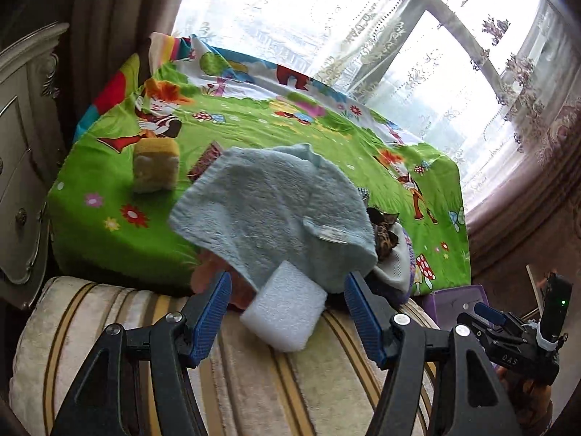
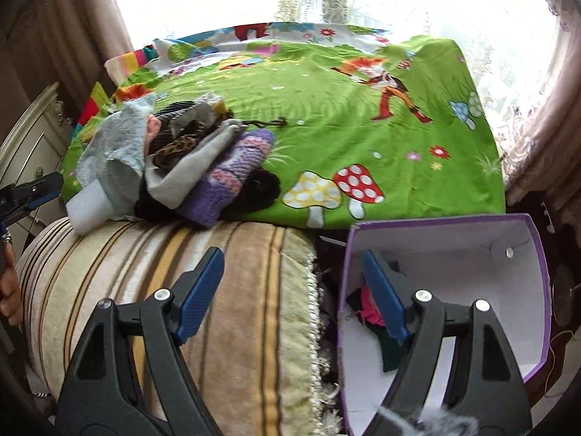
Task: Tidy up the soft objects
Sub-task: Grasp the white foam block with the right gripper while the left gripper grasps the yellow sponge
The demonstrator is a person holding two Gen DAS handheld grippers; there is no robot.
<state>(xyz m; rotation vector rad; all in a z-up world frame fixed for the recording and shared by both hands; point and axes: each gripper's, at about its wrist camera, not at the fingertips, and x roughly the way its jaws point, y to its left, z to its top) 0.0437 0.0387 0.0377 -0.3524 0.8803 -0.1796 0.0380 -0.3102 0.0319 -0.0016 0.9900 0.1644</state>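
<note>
Nearest to us, our left gripper (image 1: 288,312) stands wide with nothing pressed between its blue pads; the white foam block (image 1: 285,307) lies in the gap between the fingers, and we cannot tell whether either pad touches it. The block rests on the striped cushion (image 1: 120,312) at the edge of the bed, with the light blue towel (image 1: 268,210) draped over its far end. Our right gripper (image 2: 292,296) is also wide and holds nothing, one finger over the striped cushion and the other over the purple box (image 2: 541,254), which stands just beside the cushion and has a few dark and pink cloth pieces (image 2: 370,312) in its white interior. Beyond the cushion, on the green cartoon bedsheet (image 2: 363,116), a pile of soft things sits beside the towel: a purple knitted item (image 2: 232,174), a grey cloth (image 2: 192,167), a leopard-print piece (image 2: 178,149) and a black fluffy ball (image 2: 259,189). Farther left on the sheet a yellow sponge (image 1: 156,165) stands alone, well apart from the pile. Behind the bed hang lace curtains (image 1: 472,83) over a bright window, and a pale carved cabinet (image 1: 21,152) stands at the left.
</note>
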